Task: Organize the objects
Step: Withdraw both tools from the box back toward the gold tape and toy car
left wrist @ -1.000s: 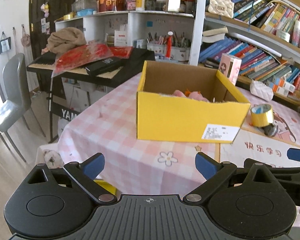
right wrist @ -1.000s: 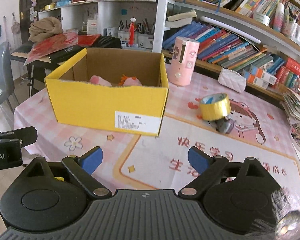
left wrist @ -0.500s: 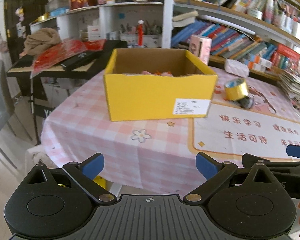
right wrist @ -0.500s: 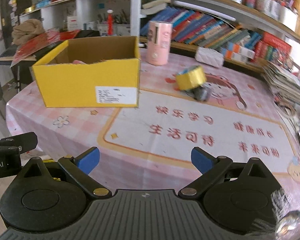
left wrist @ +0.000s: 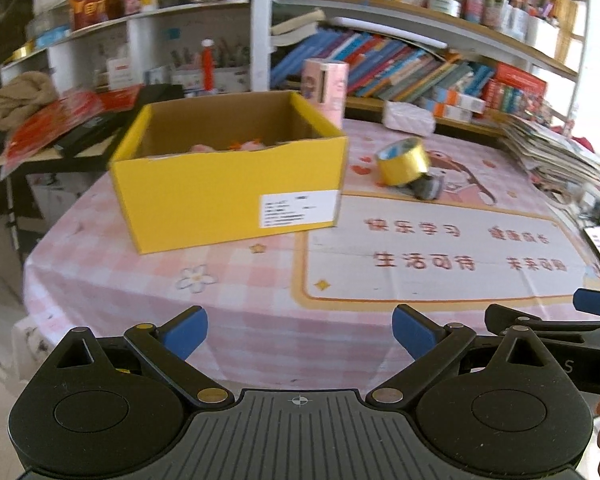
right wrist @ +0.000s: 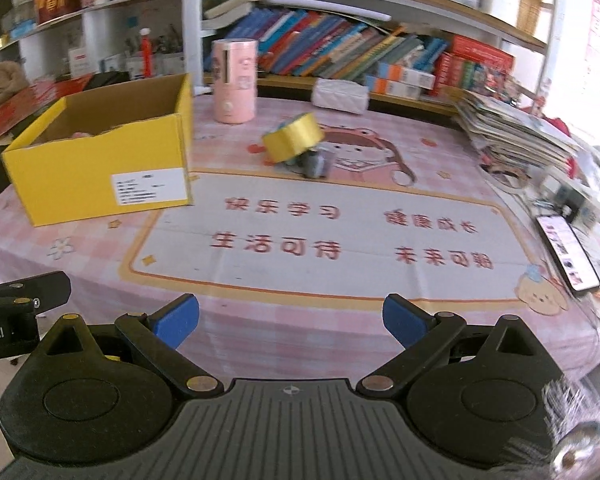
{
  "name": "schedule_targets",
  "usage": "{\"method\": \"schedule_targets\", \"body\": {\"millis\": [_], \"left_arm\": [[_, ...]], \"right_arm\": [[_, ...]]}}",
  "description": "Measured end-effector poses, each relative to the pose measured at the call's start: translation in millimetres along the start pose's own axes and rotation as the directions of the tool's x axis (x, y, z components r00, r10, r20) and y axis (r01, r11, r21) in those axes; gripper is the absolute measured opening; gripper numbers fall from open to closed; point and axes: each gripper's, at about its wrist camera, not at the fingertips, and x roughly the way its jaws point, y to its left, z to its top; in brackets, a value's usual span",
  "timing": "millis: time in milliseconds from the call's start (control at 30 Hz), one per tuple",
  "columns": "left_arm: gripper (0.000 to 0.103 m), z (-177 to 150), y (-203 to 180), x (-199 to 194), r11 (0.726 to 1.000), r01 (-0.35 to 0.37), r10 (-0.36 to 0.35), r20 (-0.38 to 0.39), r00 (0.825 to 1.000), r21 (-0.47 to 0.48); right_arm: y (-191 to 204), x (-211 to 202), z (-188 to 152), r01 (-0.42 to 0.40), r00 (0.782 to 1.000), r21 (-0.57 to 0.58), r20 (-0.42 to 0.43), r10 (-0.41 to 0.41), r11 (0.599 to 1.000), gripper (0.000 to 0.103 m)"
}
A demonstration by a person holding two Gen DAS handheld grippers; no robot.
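A yellow cardboard box (left wrist: 228, 192) (right wrist: 96, 178) stands open on the pink checked tablecloth (left wrist: 236, 280), with pink and orange things partly showing inside. Right of it a roll of yellow tape (left wrist: 402, 160) (right wrist: 294, 142) leans on a small grey object (left wrist: 428, 187) (right wrist: 315, 164). Behind them a pink cylinder (right wrist: 235, 80) (left wrist: 326, 85) stands upright. My left gripper (left wrist: 300, 330) is open and empty at the table's near edge. My right gripper (right wrist: 291, 322) is open too, nothing between its blue fingertips, well short of the tape.
A white quilted pouch (right wrist: 340, 95) lies at the back by the bookshelves (right wrist: 340, 44). A stack of magazines (right wrist: 516, 128) and a phone (right wrist: 566, 252) occupy the right side. A printed mat (right wrist: 320, 236) covers the table's middle. A keyboard stand with red bags (left wrist: 56, 128) is left.
Both views have swung to the right: the box has slid left in each, and the tape, magazines and phone have come into sight. Both grippers stay open.
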Motion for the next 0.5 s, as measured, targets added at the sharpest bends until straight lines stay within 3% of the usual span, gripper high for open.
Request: {"method": "schedule_targets", "body": {"millis": [500], "left_arm": [[0.1,21,-35,30,0.998,0.054,-0.053,-0.025,0.998,0.04]], "right_arm": [[-35,22,10,0.051,0.998,0.044,-0.031,-0.05,0.998,0.099]]}}
